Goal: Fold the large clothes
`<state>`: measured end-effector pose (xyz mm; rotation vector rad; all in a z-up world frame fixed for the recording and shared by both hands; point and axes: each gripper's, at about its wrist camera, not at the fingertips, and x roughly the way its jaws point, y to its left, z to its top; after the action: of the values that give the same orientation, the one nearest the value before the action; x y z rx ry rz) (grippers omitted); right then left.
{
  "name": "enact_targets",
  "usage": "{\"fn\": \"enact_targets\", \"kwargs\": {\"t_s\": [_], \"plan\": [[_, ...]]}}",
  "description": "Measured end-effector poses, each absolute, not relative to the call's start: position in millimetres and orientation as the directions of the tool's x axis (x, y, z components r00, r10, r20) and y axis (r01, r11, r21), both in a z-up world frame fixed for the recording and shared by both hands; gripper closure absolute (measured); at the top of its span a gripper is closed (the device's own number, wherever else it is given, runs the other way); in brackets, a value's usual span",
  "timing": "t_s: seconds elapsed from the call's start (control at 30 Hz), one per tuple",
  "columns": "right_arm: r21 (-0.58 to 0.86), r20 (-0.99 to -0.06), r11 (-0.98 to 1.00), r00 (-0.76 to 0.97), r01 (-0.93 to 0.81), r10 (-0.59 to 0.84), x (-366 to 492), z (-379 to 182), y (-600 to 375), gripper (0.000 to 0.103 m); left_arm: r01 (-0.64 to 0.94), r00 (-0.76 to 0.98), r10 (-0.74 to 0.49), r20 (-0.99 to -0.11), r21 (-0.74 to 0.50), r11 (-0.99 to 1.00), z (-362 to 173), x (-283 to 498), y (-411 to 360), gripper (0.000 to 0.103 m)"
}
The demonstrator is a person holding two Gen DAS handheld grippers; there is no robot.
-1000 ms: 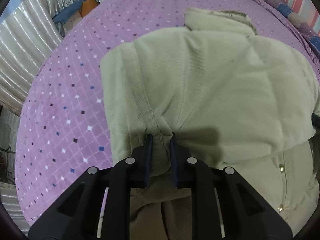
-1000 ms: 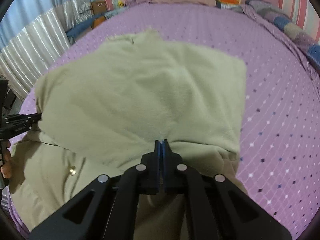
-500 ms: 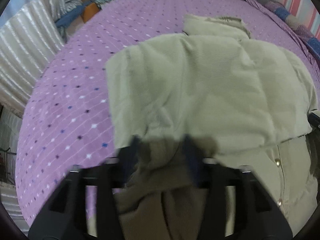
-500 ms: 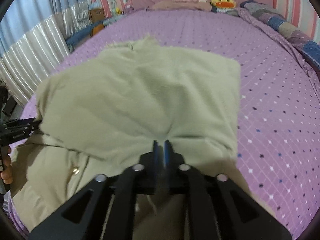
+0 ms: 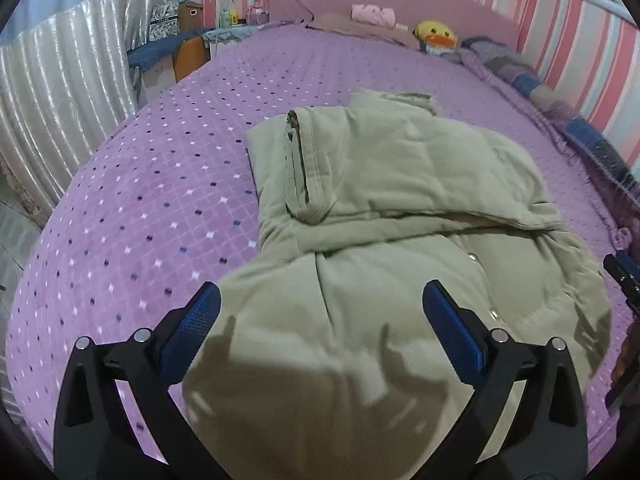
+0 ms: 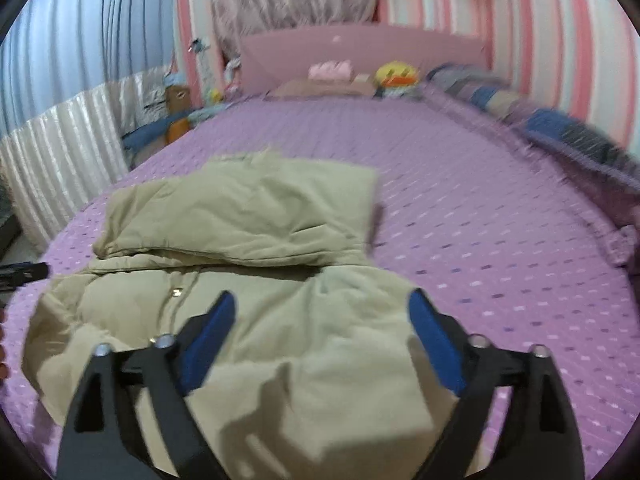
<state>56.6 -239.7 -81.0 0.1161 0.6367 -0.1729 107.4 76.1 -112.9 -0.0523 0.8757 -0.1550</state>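
Above the olive padded jacket (image 5: 400,184) on the purple bedspread (image 5: 140,200), we hold left gripper (image 5: 320,312) and right gripper (image 6: 320,316) spread wide, gripping nothing.

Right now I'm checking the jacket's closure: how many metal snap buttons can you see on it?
2 in the left wrist view: one snap just below the folded-over top layer, another nearer the camera. More may be hidden under the fold.

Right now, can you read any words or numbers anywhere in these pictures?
No readable text anywhere.
Jacket: no label or writing shows.
Box beside the bed: only a dark mark, too small to read.
Duck toy: no words.
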Motion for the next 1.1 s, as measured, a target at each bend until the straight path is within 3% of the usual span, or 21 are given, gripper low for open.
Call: {"fn": "enact_targets", "kwargs": {"t_s": [0.07, 0.2, 0.43, 0.67, 0.9, 1.1], "plan": [[-0.009, -0.57, 0.973, 0.798, 0.231, -0.195, 40.9, -74.8, -238.2, 0.003, 0.102, 0.65, -0.137, -0.748, -0.092, 0.99, -113.4, 90.0, 78.8, 0.003], [-0.03, -0.567, 0.959, 0.785, 0.283, -0.25, 18.4, -69.4, -248.1, 0.002, 0.086, 0.661, -0.123, -0.74, -0.088, 0.992, -116.4, 77.3, 94.2, 0.003], [0.028, -0.644, 0.941, 0.726, 0.338, -0.242, 6.1, -89.5, -271.8, 0.002, 0.048, 0.627, -0.094, -0.774, -0.081, 0.996, -139.3, 68.0, 109.2, 0.003], [0.028, -0.66, 0.939, 0.712, 0.342, -0.24, -5.0, -106.9, -266.6, 0.002, 0.02, 0.608, -0.08, -0.79, -0.086, 0.996, -169.4, 59.7, 130.4, 0.003], [0.026, -0.653, 0.942, 0.719, 0.333, -0.236, -14.0, -106.4, -265.0, 0.002, 0.023, 0.571, -0.165, -0.804, -0.185, 0.982, -196.6, 47.1, 148.9, 0.005], [0.042, -0.687, 0.937, 0.692, 0.346, -0.224, -18.3, -115.4, -276.8, 0.002, 0.041, 0.524, -0.203, -0.827, -0.214, 0.976, -224.1, 52.0, 142.0, 0.015]]}}
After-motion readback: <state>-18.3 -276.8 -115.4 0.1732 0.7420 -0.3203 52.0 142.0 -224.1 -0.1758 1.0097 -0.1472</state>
